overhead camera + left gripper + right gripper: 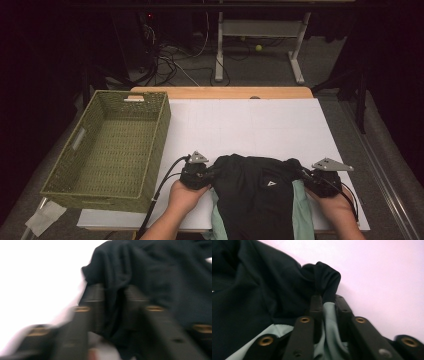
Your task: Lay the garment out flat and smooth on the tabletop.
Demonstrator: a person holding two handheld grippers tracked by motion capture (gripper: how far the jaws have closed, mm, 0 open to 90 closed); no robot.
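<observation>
Two hand-held grippers clamping the same black garment (255,192) at once: left hand-held gripper (212,172) pinching a fold of dark cloth at the garment's left upper corner, right hand-held gripper (302,175) biting a bunched black edge together with some pale green fabric (301,210) at the right upper corner. Garment lying on the near half of the white surface (250,125), draped toward the near edge, with the woven green basket (75,187) standing empty just off to the left. Judging the step in hand as spreading or lifting the garment by its two top corners; doing it well probably meaning keeping both grips firm, moving the hands at an even pace and level with each other, and holding enough tension between the corners for the cloth to flatten without slipping out of the pads. Worth watching the right grip, holding two layers at once, since the green layer could slide free of the black. Lower part of the garment running past the bottom of the high view, so length and shape staying unknown. Left gripper view heavily blurred, making the exact bite of cloth hard to read there, though fabric appearing to sit between the jaws. Small pale mark (270,183) on the black cloth too tiny to identify. Far room beyond the surface too dark to make out.
</observation>
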